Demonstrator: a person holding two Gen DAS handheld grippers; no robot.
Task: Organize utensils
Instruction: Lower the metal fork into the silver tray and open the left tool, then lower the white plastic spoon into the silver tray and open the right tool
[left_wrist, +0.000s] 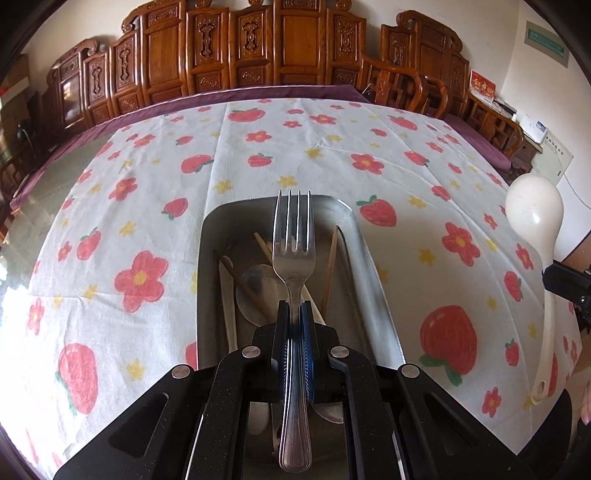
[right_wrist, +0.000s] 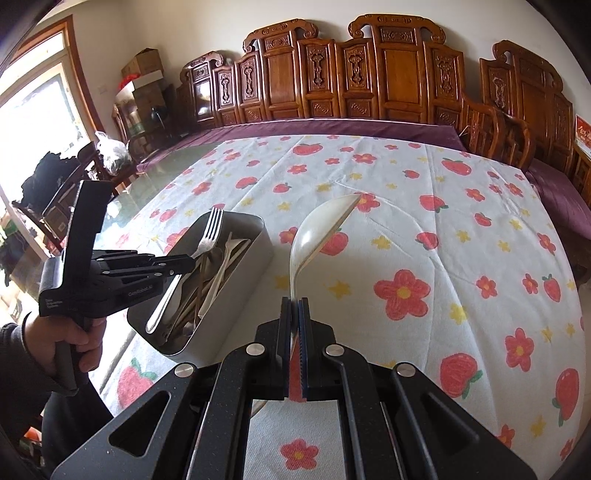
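Observation:
My left gripper (left_wrist: 294, 306) is shut on a steel fork (left_wrist: 292, 240) and holds it, tines forward, above a metal tray (left_wrist: 369, 266). The tray holds a metal spoon (left_wrist: 258, 288), wooden chopsticks (left_wrist: 330, 266) and white plastic utensils (left_wrist: 227, 295). My right gripper (right_wrist: 294, 302) is shut on the handle of a white plastic ladle (right_wrist: 321, 229), held above the cloth right of the tray (right_wrist: 236, 295). The ladle also shows in the left wrist view (left_wrist: 533, 210). The left gripper (right_wrist: 184, 264) with the fork (right_wrist: 210, 230) shows in the right wrist view.
The table carries a white cloth with strawberries and flowers (left_wrist: 147, 206), with bare glass (left_wrist: 55, 177) at the left. Carved wooden chairs (left_wrist: 258, 55) and a purple cushioned bench (right_wrist: 332, 127) stand behind the table.

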